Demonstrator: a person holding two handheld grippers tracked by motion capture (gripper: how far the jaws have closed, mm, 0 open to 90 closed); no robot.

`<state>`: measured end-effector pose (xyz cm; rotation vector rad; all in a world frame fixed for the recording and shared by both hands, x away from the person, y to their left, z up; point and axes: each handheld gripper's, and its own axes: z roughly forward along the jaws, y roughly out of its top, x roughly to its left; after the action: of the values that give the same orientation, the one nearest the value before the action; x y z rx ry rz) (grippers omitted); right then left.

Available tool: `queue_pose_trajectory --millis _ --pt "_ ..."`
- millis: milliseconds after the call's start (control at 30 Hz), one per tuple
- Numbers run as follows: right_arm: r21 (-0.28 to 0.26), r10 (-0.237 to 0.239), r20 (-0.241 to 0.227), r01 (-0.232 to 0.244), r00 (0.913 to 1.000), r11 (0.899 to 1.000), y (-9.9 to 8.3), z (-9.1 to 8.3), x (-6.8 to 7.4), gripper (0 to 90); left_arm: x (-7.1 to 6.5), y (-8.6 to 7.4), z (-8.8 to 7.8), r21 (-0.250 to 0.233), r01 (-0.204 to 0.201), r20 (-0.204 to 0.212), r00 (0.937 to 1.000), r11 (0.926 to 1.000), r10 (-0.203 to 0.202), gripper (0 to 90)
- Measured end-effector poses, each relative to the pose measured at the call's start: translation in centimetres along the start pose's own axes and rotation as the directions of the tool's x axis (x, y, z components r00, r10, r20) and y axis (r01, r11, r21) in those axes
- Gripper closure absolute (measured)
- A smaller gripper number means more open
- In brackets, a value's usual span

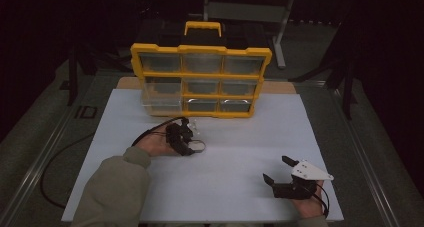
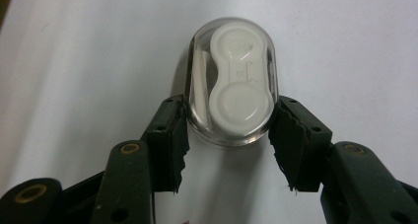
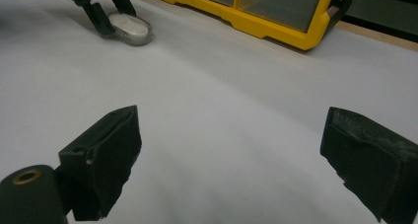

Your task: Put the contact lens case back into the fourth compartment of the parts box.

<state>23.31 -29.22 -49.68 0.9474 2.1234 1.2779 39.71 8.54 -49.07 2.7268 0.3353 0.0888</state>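
Observation:
A clear oval case (image 2: 231, 81) with a white two-cup lens holder inside lies flat on the white board. My left gripper (image 2: 230, 113) is shut on it, with a pad pressed against each long side near the case's closer end. From above, the same left gripper (image 1: 187, 139) sits just in front of the yellow organizer, and the case (image 1: 199, 146) pokes out to its right. My right gripper (image 1: 275, 168) rests near the front right of the board, open with nothing between its fingers. The right gripper view has the case (image 3: 130, 26) at far left, held by the left gripper (image 3: 106, 14).
A yellow organizer (image 1: 200, 77) with clear drawers and a yellow handle stands upright at the back of the white board (image 1: 225, 182). Its lower yellow edge (image 3: 276, 21) appears in the right gripper view. A cable runs off the board's left side, and dark table rails flank the board.

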Motion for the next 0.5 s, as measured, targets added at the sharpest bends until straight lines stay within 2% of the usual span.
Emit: queue_pose_trajectory --millis 167,500 --pt "0.001 0.002 0.001 -0.002 1.0000 1.000 0.0 0.0 0.0 7.7 -0.1 -0.3 -1.2 -0.020 0.006 -0.011 0.9999 0.9998 -0.006 50.2" --pt "0.001 0.003 0.000 -0.003 1.0000 1.000 0.0 0.0 0.0 7.7 -0.1 -0.9 -2.4 -0.028 0.020 -0.026 0.9994 0.9994 -0.021 50.3"
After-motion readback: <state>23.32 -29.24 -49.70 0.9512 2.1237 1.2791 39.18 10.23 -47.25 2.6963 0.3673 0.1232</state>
